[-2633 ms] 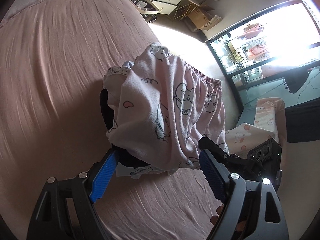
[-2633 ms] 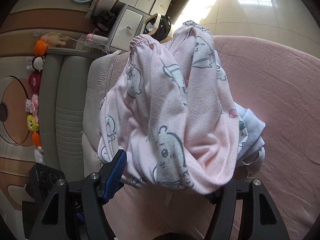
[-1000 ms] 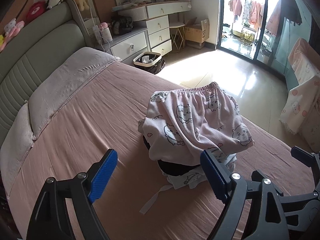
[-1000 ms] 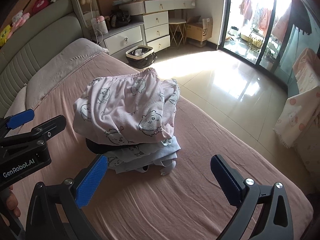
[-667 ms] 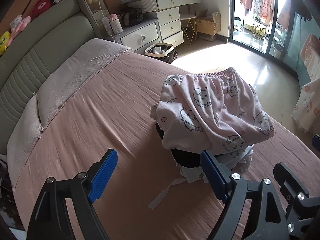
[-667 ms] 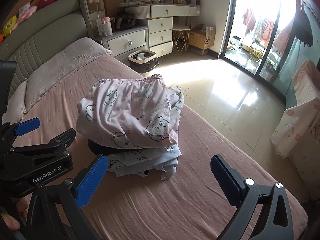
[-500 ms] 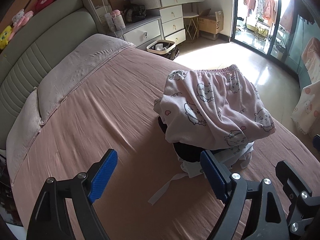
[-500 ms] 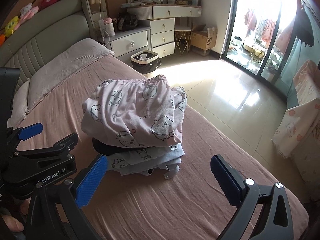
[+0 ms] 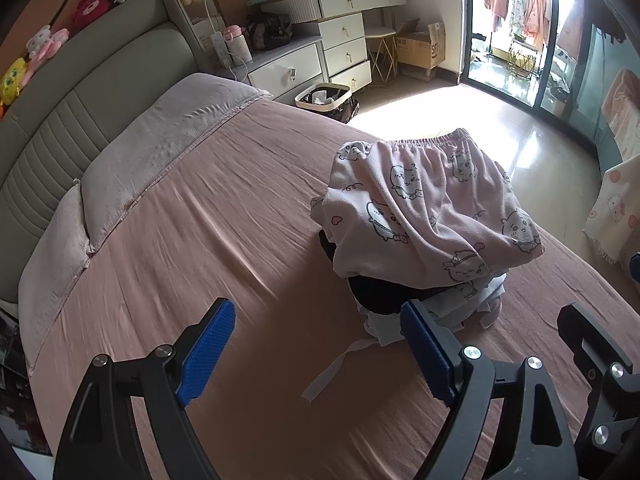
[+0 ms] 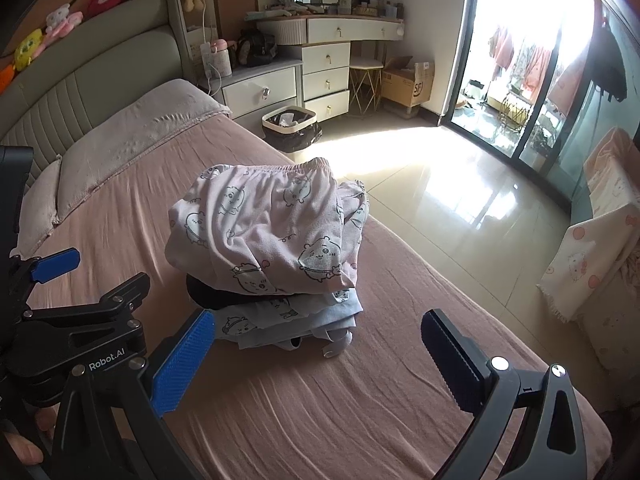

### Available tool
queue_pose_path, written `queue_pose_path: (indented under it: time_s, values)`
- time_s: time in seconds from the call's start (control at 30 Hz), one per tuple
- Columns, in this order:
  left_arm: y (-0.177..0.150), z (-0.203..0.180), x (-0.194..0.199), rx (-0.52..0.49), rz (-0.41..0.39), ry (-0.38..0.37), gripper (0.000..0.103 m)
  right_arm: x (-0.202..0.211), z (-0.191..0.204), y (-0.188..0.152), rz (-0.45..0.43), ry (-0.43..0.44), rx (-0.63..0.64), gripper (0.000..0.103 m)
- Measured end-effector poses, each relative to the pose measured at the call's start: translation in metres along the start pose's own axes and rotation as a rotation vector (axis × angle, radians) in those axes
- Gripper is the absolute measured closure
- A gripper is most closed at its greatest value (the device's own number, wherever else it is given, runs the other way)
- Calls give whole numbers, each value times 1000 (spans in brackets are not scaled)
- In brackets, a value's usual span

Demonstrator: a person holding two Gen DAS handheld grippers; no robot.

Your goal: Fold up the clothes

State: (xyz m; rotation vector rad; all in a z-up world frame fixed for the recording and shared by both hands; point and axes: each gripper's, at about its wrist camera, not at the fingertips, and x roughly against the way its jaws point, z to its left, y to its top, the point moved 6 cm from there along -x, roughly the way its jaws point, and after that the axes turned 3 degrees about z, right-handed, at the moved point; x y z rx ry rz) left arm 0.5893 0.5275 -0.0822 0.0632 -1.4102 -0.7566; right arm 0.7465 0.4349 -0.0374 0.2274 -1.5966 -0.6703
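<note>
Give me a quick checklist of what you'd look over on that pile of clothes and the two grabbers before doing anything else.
1. Left gripper empty, jaws apart: ok.
2. Right gripper empty, jaws apart: ok.
3. Pink printed pants lying folded on top of the stack: ok.
4. Stack sitting square: not ok; the dark garment and the pale blue garment stick out from under the pants.
5. White strap tucked in: not ok; it trails loose across the bed sheet.
6. More clothes waiting on the bed: cannot tell; only this stack shows.
</note>
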Motion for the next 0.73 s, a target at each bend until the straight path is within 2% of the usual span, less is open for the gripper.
queue_pose_path:
  time_s: [0.27,0.73]
  values:
    - [-4,5,-5,2,13,39,18,1,4,0,-1,5,11,0]
    - [-4,6,-1,10,3,14,18,1,5,-2,7,2,19,0]
